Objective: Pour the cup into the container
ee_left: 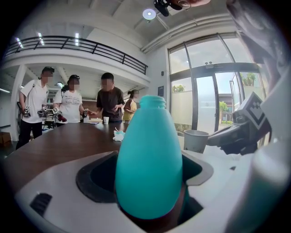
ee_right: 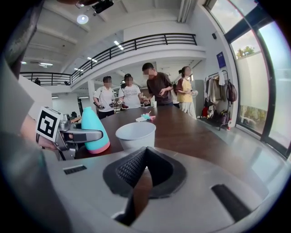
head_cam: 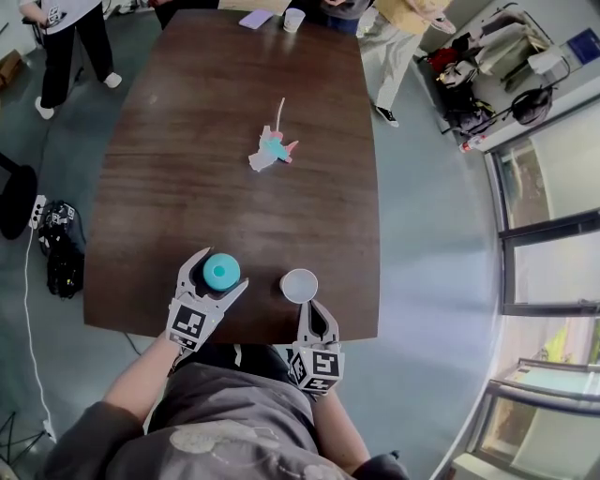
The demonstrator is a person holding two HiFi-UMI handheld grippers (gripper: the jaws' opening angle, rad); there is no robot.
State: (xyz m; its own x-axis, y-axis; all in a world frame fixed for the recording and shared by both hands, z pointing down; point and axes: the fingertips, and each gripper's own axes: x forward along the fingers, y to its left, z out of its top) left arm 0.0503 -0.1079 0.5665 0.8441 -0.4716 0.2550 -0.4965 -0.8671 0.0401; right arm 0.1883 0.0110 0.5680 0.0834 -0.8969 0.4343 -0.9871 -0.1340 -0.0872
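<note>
A teal bottle (head_cam: pixel 221 272) with a pink base stands near the front edge of the dark wooden table (head_cam: pixel 187 122). My left gripper (head_cam: pixel 222 269) is open, with a finger on either side of the bottle; in the left gripper view the bottle (ee_left: pixel 149 164) fills the space between the jaws, and dark gaps show beside it. A white cup (head_cam: pixel 299 285) stands upright just right of the bottle. My right gripper (head_cam: pixel 309 306) is shut and empty, right behind the cup. In the right gripper view the cup (ee_right: pixel 135 134) sits just past the closed jaws, and the bottle (ee_right: pixel 93 129) is to its left.
A small pink and teal object (head_cam: pixel 273 150) lies at the table's middle. A paper cup (head_cam: pixel 293 19) and a purple item (head_cam: pixel 255 18) sit at the far end, where several people stand. A black bag (head_cam: pixel 62 249) lies on the floor at left.
</note>
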